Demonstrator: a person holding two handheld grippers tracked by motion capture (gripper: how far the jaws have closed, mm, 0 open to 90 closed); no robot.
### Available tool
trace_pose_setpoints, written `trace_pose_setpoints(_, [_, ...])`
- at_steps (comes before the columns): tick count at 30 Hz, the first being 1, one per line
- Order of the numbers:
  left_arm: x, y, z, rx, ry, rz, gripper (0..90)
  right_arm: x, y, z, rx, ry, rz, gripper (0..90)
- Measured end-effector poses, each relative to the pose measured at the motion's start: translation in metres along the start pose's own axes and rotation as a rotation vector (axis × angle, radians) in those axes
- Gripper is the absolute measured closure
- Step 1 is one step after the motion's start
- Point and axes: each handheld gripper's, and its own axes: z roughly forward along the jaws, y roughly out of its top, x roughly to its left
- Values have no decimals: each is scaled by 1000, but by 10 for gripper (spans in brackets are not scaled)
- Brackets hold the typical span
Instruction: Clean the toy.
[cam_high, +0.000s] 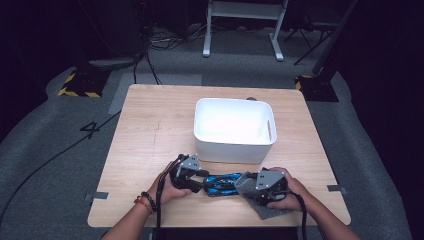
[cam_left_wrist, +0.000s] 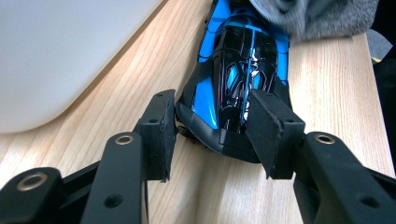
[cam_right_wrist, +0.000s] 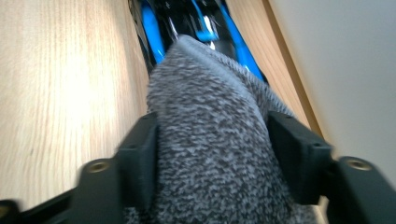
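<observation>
Where toy car lies crosswise, left gripper fingers clamp it; right gripper probably pinches cloth.

A glossy blue-and-black toy car lies flat on the desk near its front edge, one end covered by a fuzzy grey cloth bunched over it.

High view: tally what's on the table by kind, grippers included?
Toy car, blue and black: 1
Grey cloth: 1
White bin: 1
Grippers: 2, left gripper and right gripper
Total: 5
</observation>
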Motion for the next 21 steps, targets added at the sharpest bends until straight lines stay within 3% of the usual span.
trace_pose_setpoints(3, [-1, 0, 0, 1, 7, 3, 531, -17, -11, -5, 32, -60, 30, 650])
trace_pose_setpoints(6, [-1, 1, 1, 0, 3, 2, 529, -31, -21, 2, 50, -99, 103, 673])
trace_pose_setpoints(9, [-4, 1, 1, 6, 19, 17, 498, -32, -18, 8, 37, -122, 117, 676])
trace_pose_setpoints(10, [-5, 2, 1, 4, 30, 22, 451, -33, -17, 9, 30, -128, 122, 677])
trace_pose_setpoints(12, [-7, 3, 1, 3, 31, -10, 267, -34, -14, 14, 23, -126, 129, 677])
trace_pose_setpoints(15, [-16, 3, 0, 5, 75, 15, 153, -36, -11, 18, 9, -123, 148, 674])
trace_pose_setpoints(18, [-27, 5, -1, 16, 133, 34, 155, -37, -8, 22, 12, -129, 158, 678])
trace_pose_setpoints(21, [-37, 4, 6, 42, 123, 57, 156, -38, -6, 25, 15, -134, 163, 684])
